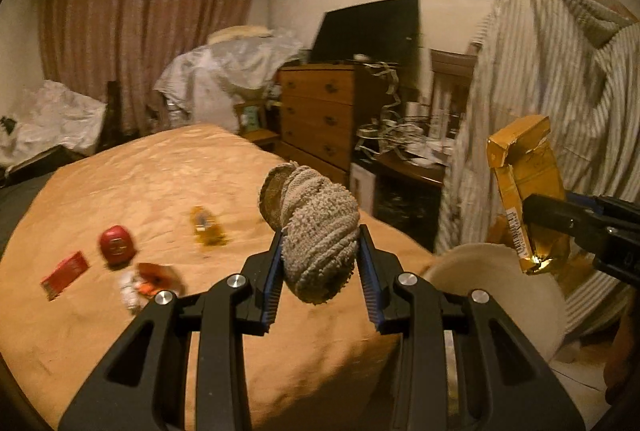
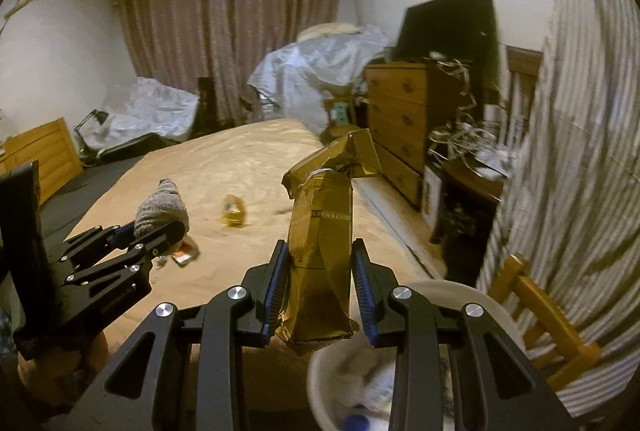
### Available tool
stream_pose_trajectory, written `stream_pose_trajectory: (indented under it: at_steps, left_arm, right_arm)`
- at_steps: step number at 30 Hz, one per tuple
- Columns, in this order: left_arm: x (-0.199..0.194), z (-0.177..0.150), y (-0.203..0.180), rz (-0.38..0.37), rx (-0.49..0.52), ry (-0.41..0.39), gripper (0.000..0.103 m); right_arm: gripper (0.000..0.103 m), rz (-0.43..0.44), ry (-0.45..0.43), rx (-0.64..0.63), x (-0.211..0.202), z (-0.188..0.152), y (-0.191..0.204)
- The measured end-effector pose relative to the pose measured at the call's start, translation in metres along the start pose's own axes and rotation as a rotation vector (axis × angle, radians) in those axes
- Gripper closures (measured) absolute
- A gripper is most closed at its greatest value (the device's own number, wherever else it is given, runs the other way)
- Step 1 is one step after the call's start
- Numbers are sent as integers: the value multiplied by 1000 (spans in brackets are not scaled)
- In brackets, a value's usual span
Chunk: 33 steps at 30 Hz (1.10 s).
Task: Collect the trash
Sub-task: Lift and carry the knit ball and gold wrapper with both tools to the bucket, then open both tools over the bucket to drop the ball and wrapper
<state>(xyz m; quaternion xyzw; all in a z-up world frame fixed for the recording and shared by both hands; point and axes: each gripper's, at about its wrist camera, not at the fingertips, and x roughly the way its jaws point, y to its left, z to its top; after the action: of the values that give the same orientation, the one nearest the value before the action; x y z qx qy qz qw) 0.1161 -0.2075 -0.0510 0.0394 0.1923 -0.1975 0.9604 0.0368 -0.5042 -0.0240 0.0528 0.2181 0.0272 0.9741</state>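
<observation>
Dim warm indoor light; strong fisheye bending and dark vignette at edges; motion blur throughout.

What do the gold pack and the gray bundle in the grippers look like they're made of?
Gold pack: looks like thin glossy cardboard or foil-coated paper, judging by its shiny creases and crushed flap. Gray bundle: soft knitted or terry fabric with a looped, fuzzy, matte surface, possibly a sock.

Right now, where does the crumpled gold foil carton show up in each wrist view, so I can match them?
Left wrist view: the crumpled gold foil carton sits at the right edge, pinched by the right tool.
Right wrist view: it stands at centre, upright between that tool's fingers.
Shared landmark: the wooden chest of drawers, behind the bed in both views.
</observation>
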Motion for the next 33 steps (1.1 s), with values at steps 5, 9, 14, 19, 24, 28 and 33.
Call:
stream_pose_trajectory:
  at_steps: [5,9,14,19,24,28,33]
  left_arm:
    - [19,7,-41,-89,38,34,69]
    - [38,6,-74,-177,65,108,69]
    - [69,0,-108,-260,125,233,69]
    - [98,-5,-127,-317,160,366,69]
    - [115,-14,-139,-361,208,458,69]
    - [123,-20,-140,-374,220,509,69]
    - [127,-22,-140,-360,227,519,69]
  right_arm:
    - [70,-48,73,37,-6,-2,-61]
    - [70,-74,182,41,1,-7,-99]
    - [70,-81,363,43,30,-3,-143]
    - [69,-55,525,50,60,-1,-159]
    - [70,-33,621,74,75,-9,-169]
    - [69,-28,654,84,82,-20,-172]
    - [69,-29,671,83,86,-30,-172]
